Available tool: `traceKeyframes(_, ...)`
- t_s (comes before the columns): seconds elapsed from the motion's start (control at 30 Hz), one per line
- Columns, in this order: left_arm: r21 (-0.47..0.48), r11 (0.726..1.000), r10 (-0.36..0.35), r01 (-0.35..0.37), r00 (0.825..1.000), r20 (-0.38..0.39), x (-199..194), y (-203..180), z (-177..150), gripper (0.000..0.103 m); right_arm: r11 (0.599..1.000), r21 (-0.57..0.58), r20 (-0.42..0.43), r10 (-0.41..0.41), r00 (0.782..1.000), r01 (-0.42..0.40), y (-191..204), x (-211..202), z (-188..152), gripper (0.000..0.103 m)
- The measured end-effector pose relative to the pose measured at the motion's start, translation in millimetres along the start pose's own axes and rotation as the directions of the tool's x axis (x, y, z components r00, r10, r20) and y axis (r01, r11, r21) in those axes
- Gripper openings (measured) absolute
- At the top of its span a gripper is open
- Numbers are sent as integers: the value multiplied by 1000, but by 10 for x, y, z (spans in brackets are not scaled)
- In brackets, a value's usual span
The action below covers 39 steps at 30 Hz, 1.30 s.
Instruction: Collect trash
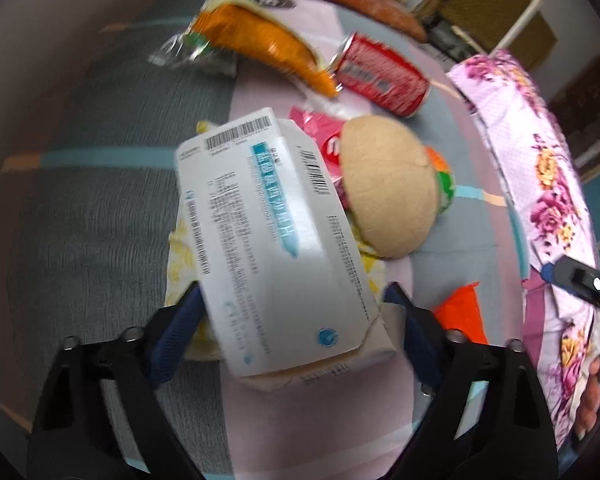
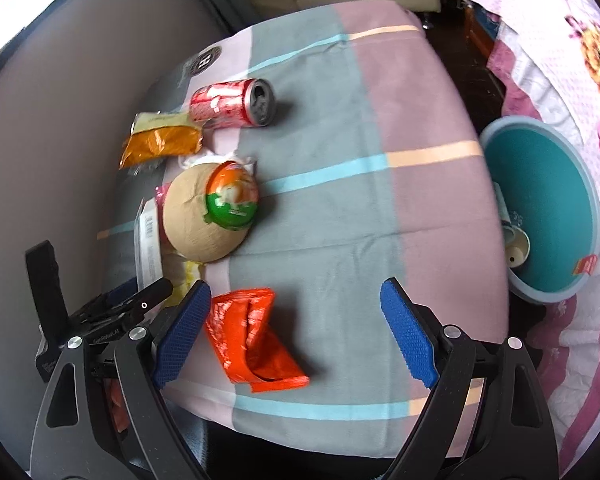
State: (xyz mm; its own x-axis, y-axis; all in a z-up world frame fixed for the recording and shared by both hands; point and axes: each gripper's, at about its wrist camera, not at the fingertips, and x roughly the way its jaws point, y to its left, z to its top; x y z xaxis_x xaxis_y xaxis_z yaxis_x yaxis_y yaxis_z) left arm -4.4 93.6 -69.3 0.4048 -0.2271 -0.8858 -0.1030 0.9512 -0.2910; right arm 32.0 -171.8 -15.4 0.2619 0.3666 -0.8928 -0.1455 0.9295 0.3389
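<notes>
Left wrist view: left tongs [image 1: 292, 312] straddle a white carton [image 1: 272, 240], grip uncertain.
Right tongs [image 2: 296, 308]: released, above orange wrapper [image 2: 252, 336].
Surface: striped bed [image 2: 340, 160].

In the left wrist view the white carton [image 1: 276, 240] is motion-blurred, so its print cannot be read, and it covers most of the yellow-patterned wrapper [image 1: 178, 256] and part of the pink packet [image 1: 320, 136] beneath it. Whether the left claw [image 1: 292, 332] actually touches the carton's sides cannot be told. The orange snack bag [image 1: 260, 44] and red can [image 1: 380, 74] are smeared too.

In the right wrist view the tan ball [image 2: 198, 220] hides most of the carton [image 2: 148, 248]. Small objects inside the teal bin [image 2: 540, 216] are too small to identify. The floral quilt [image 2: 572, 40] runs off the picture's edge.
</notes>
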Motion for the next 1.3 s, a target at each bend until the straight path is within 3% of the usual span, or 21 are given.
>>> traceKeyframes(0.2, 36, 998, -48, 46, 997, 52, -135, 167, 74, 87, 998, -52, -7, -30, 1000, 29, 325, 205, 219, 83)
traceKeyframes(0.4, 27, 999, -34, 33, 998, 51, -123, 360, 191, 87, 996, -78, -36, -47, 998, 44, 597, 578, 504, 83)
traceKeyframes(0.6, 11, 999, -38, 38, 999, 36, -67, 486, 228, 87, 993, -71, -74, -94, 993, 89, 570, 828, 615, 83)
traceKeyframes(0.77, 11, 999, -41, 40, 999, 29, -19, 499, 249, 89, 994, -35, -59, -101, 993, 99, 398, 790, 663, 84)
traceKeyframes(1.17, 10, 999, -50, 49, 998, 42, 24, 542, 281, 91, 968, -6, -19, -251, 968, 251, 155, 591, 624, 84)
traceKeyframes(1.3, 38, 998, -45, 43, 997, 68, -3, 542, 278, 83, 973, -42, 38, -224, 974, 225, 354, 443, 595, 84)
